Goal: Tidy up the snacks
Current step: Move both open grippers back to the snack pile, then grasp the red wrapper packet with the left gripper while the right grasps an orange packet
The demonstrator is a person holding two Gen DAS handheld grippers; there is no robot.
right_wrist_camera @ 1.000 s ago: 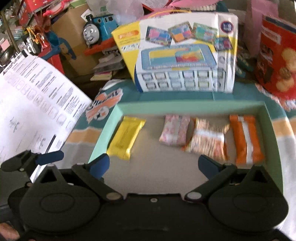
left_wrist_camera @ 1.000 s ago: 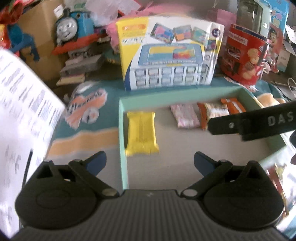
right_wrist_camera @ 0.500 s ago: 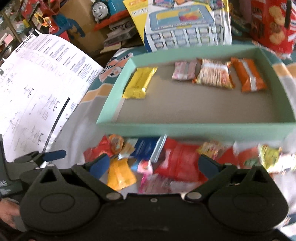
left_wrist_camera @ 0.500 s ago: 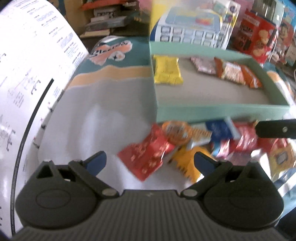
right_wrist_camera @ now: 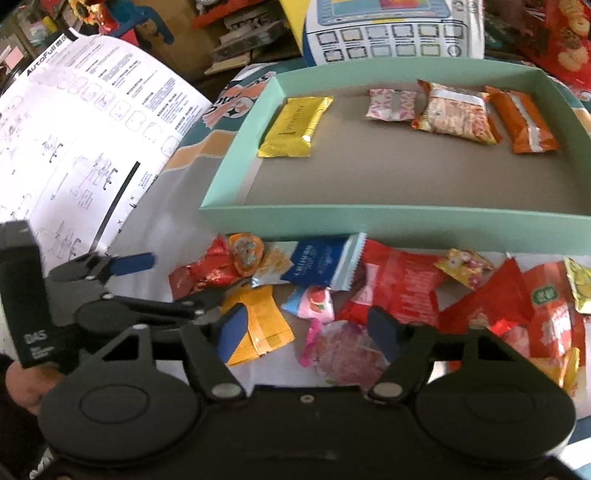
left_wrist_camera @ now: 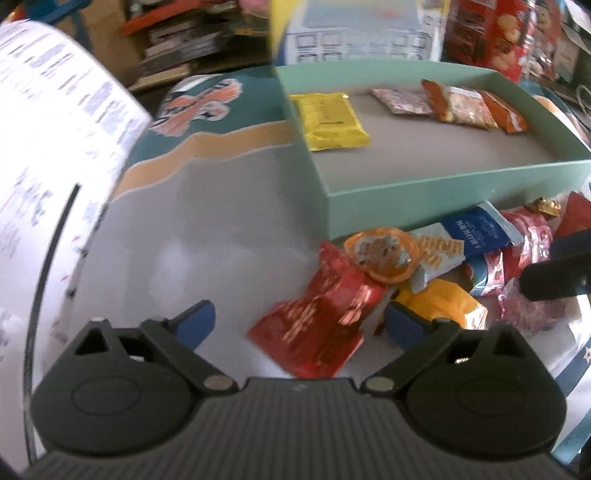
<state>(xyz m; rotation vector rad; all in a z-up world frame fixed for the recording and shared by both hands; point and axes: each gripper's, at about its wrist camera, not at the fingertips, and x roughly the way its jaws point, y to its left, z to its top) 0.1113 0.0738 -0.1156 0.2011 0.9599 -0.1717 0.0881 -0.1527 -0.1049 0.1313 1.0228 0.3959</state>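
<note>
A mint-green tray (left_wrist_camera: 424,199) (right_wrist_camera: 369,218) holds a yellow packet (left_wrist_camera: 330,120) (right_wrist_camera: 293,127), a pink packet (right_wrist_camera: 391,105), a speckled orange packet (right_wrist_camera: 454,112) and an orange packet (right_wrist_camera: 521,120). Several loose snacks lie in front of it. My left gripper (left_wrist_camera: 299,321) is open, low over a red packet (left_wrist_camera: 317,325) at the pile's left end. My right gripper (right_wrist_camera: 308,328) is open above a pink round packet (right_wrist_camera: 347,354), beside an orange packet (right_wrist_camera: 264,323). The left gripper also shows in the right wrist view (right_wrist_camera: 177,280).
A large white instruction sheet (right_wrist_camera: 74,129) curls up on the left. A toy cash-register box (right_wrist_camera: 391,29) and a red biscuit box (left_wrist_camera: 491,33) stand behind the tray. A patterned cloth (left_wrist_camera: 207,147) covers the table.
Both grippers pulled back from above the tray and dropped toward the loose snack pile in front of it. The left gripper came closer to the red packet.
</note>
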